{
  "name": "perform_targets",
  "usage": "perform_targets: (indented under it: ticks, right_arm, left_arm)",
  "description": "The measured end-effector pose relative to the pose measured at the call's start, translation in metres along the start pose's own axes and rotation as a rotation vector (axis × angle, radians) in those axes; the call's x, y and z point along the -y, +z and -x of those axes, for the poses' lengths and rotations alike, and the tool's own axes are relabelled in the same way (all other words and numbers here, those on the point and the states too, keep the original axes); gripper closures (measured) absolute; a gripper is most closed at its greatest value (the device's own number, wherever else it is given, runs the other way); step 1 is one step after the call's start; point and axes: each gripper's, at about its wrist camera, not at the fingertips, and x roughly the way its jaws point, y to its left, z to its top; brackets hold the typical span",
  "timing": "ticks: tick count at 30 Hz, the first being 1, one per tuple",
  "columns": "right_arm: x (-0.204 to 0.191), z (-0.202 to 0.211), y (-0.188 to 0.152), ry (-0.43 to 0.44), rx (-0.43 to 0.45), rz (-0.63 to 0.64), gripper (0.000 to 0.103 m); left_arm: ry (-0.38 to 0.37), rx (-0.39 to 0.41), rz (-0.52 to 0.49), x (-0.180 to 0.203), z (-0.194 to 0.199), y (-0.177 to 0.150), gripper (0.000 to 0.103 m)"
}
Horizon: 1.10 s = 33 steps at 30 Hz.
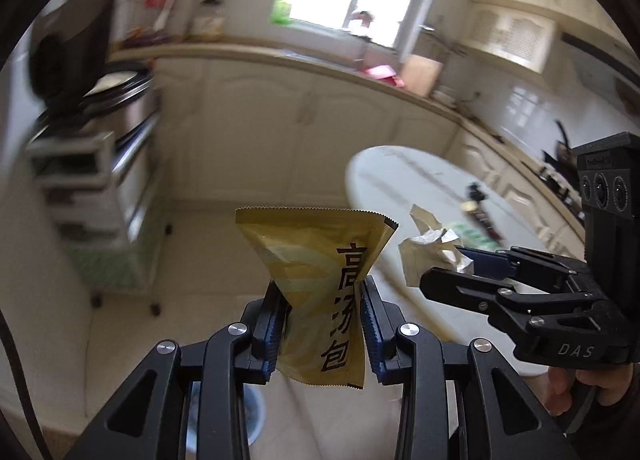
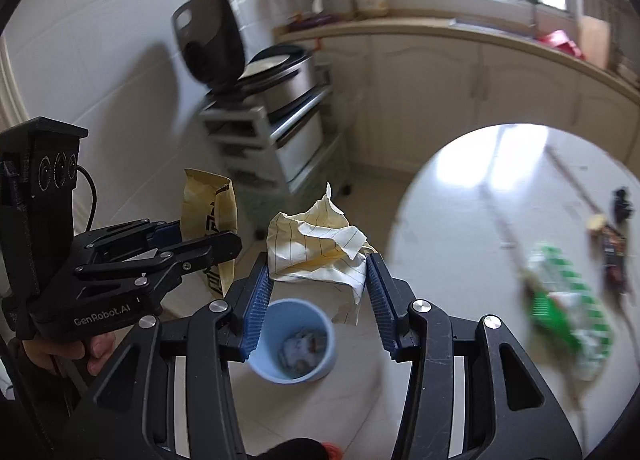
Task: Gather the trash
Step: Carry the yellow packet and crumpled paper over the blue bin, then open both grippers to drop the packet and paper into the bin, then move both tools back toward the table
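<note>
My left gripper sits at the bottom centre of its own view, its blue pads pinching a yellow sachet with black characters printed down it; the packet is squeezed to a waist between the pads and fans out above them. In the right wrist view the same gripper shows at the left of the frame, with the sachet standing up out of it.

My right gripper is clamped on a crumpled sheet of lined paper, cream and white, bunched between the two pads at the centre of that frame. In the left wrist view it comes in from the right edge, the wad at its tips.

Straight below the paper, in the lower centre of the right view, stands a pale blue bin on the tiled floor, open-topped, with something crumpled inside that is too blurred for me to name. A slice of the same bin peeks out between my left fingers at the bottom of the other view.

The round white table fills the right side of the right view. A green and white wrapper lies on it, and further right a dark wrapper, both smeared by blur.
</note>
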Motion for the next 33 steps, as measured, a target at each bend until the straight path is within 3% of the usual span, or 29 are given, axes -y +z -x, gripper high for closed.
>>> perform_targets:
  ticks: [4, 10, 14, 16, 21, 24, 28, 33]
  right_arm:
    - [-0.042, -0.057, -0.005, 0.043, -0.079, 0.043, 0.059]
    - [-0.067, -0.127, -0.021, 0.035, -0.195, 0.071, 0.059]
    - [-0.073, -0.169, -0.036, 0.035, -0.264, 0.07, 0.059]
    - [-0.074, -0.183, -0.04, 0.038, -0.289, 0.068, 0.059]
    - [-0.075, -0.206, -0.048, 0.069, -0.332, 0.041, 0.058]
    - [-0.076, -0.212, -0.05, 0.087, -0.336, 0.039, 0.058]
    - [-0.074, -0.218, -0.051, 0.098, -0.334, 0.015, 0.058]
    - [-0.074, -0.217, -0.051, 0.133, -0.336, -0.008, 0.056]
  left_arm:
    - [0.059, -0.047, 0.083, -0.056, 0.017, -0.039, 0.071]
    - [0.099, -0.172, 0.205, -0.105, -0.002, -0.085, 0.069]
    - [0.135, -0.224, 0.259, -0.119, -0.009, -0.104, 0.051]
    - [0.155, -0.25, 0.258, -0.124, -0.01, -0.111, 0.05]
    - [0.191, -0.28, 0.293, -0.127, 0.0, -0.114, 0.037]
    - [0.208, -0.279, 0.305, -0.128, 0.009, -0.114, 0.034]
    - [0.226, -0.289, 0.327, -0.122, 0.003, -0.089, 0.034]
    - [0.285, -0.239, 0.34, -0.108, 0.006, -0.068, 0.031]
